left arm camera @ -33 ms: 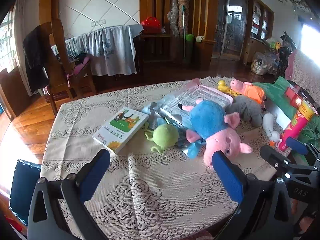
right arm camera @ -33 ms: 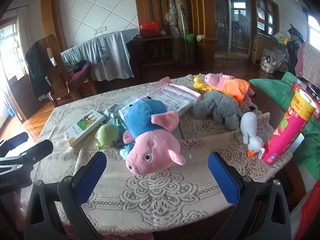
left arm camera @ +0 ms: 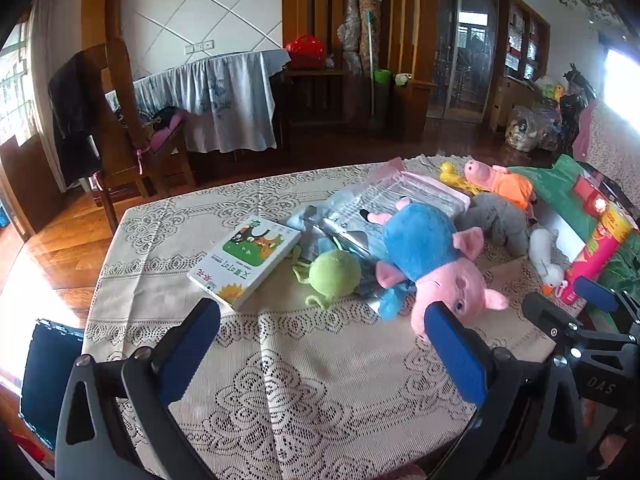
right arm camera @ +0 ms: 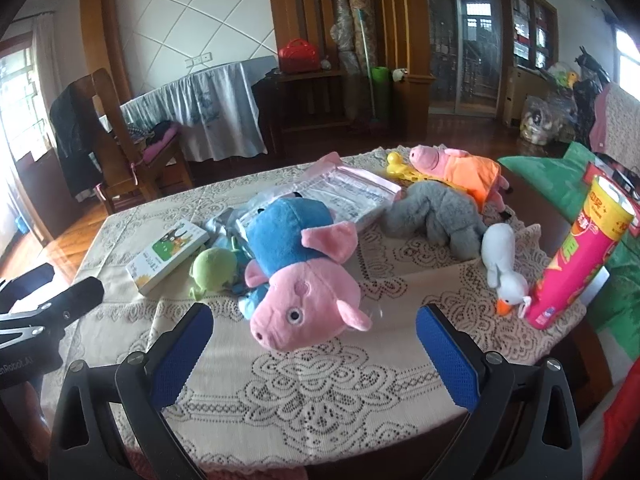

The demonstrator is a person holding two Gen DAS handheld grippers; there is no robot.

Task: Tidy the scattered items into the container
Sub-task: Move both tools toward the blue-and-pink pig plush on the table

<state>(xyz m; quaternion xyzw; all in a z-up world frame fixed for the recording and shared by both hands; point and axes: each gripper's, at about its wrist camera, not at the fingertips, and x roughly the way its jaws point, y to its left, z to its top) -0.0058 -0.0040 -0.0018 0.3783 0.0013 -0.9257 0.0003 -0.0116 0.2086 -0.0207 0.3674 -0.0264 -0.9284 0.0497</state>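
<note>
Toys lie scattered on a lace-covered table (left arm camera: 280, 380). A pink pig plush in blue (left arm camera: 432, 256) (right arm camera: 304, 264) lies in the middle, beside a green plush ball (left arm camera: 334, 274) (right arm camera: 212, 270) and a white picture book (left arm camera: 248, 258) (right arm camera: 168, 254). Farther back lie a grey plush (right arm camera: 436, 212), a pig in orange (right arm camera: 460, 168), a yellow toy (right arm camera: 396, 162) and a white goose (right arm camera: 504, 268). My left gripper (left arm camera: 320, 316) is open near the front edge, short of the green ball. My right gripper (right arm camera: 314, 314) is open, its fingers either side of the pig's snout, apart from it.
A pink snack tube (right arm camera: 576, 256) stands at the right by green bags (right arm camera: 540, 172). Clear plastic pouches (right arm camera: 352, 192) lie under the toys. A dark blue object (left arm camera: 52, 372) sits below the table at the left. A wooden chair (left arm camera: 128, 136) stands behind.
</note>
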